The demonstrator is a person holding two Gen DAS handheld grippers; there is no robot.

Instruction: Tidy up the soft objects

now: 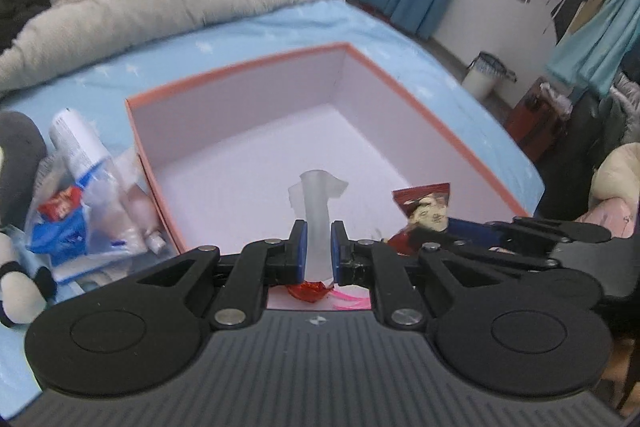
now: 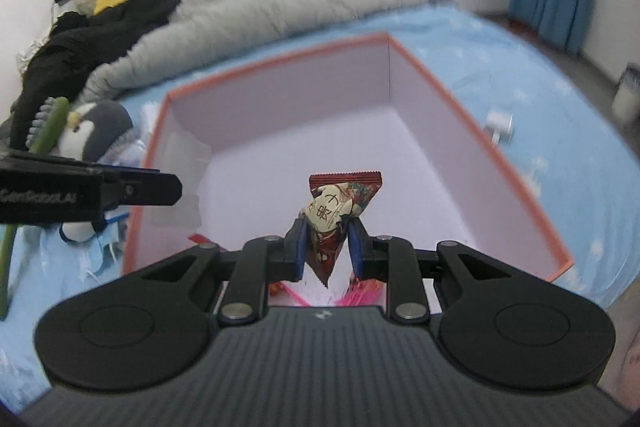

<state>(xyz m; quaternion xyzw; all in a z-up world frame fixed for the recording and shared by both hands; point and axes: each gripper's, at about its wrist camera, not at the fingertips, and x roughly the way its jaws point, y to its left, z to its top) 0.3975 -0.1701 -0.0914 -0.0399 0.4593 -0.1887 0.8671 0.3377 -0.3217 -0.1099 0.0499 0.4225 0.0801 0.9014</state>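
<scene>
Lower centre, my right gripper (image 2: pixel 329 247) pinches the light, crinkly snack packet (image 2: pixel 336 217) mid-body; my left gripper (image 1: pixel 319 251) pinches a limp translucent wrapper (image 1: pixel 317 215) above the box (image 1: pixel 240 67).

Left gripper (image 1: pixel 319 247): black linkage arms showing silver rivets, blue pads lining both fingers, ribbed grey housing sitting at 6 o'clock. Right gripper (image 2: pixel 329 247): wearing identical build, small white logo.

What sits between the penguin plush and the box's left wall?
A heap of clear plastic packets fills the gap between the penguin plush and the box, clearest in the left wrist view.
</scene>
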